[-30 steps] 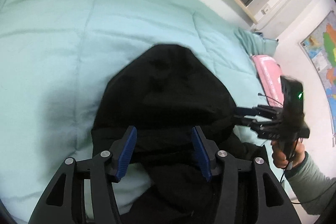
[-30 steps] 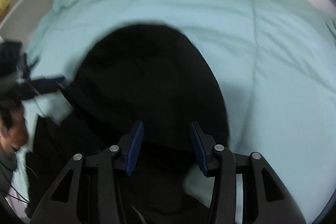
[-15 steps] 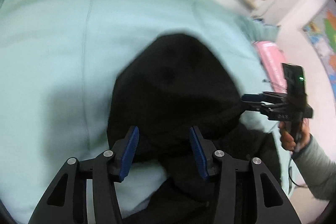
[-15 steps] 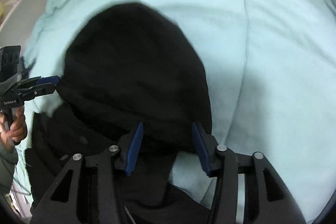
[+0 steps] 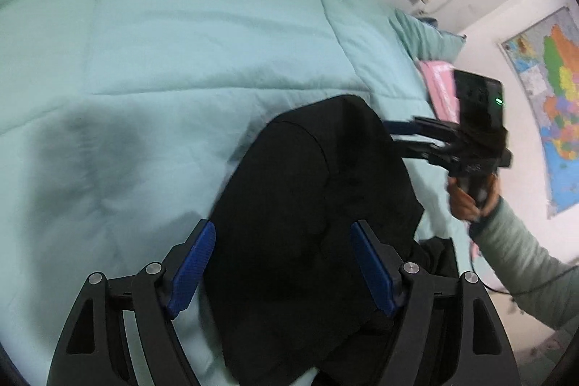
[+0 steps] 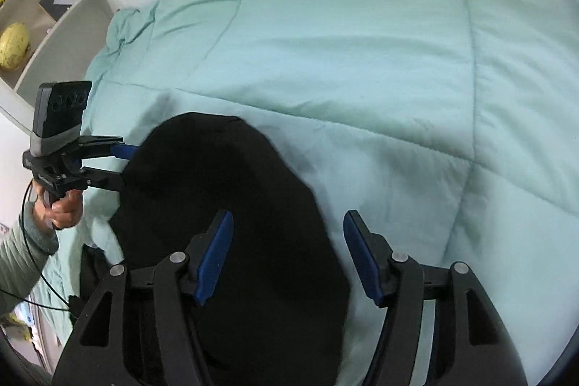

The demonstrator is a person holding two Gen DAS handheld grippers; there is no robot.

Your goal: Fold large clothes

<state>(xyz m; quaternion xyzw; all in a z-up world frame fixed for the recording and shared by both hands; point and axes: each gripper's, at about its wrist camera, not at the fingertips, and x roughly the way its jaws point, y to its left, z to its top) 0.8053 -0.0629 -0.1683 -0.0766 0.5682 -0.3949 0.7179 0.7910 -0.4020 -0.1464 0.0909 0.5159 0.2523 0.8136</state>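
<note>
A black garment lies on the mint-green quilt, its rounded hood end pointing away from me. It also shows in the right wrist view. My left gripper is open, its blue pads either side of the cloth above it. My right gripper is open too, over the garment's right edge. In the left wrist view the right gripper sits at the garment's far right edge. In the right wrist view the left gripper sits at its left edge.
The quilt stretches wide beyond the garment. A pink item lies at the bed's right edge, below a wall map. White shelves with a yellow object stand to the left.
Both grippers have opened wider and pulled back and up from the garment. The hood end now lies nearer to me, folded back over the body.
</note>
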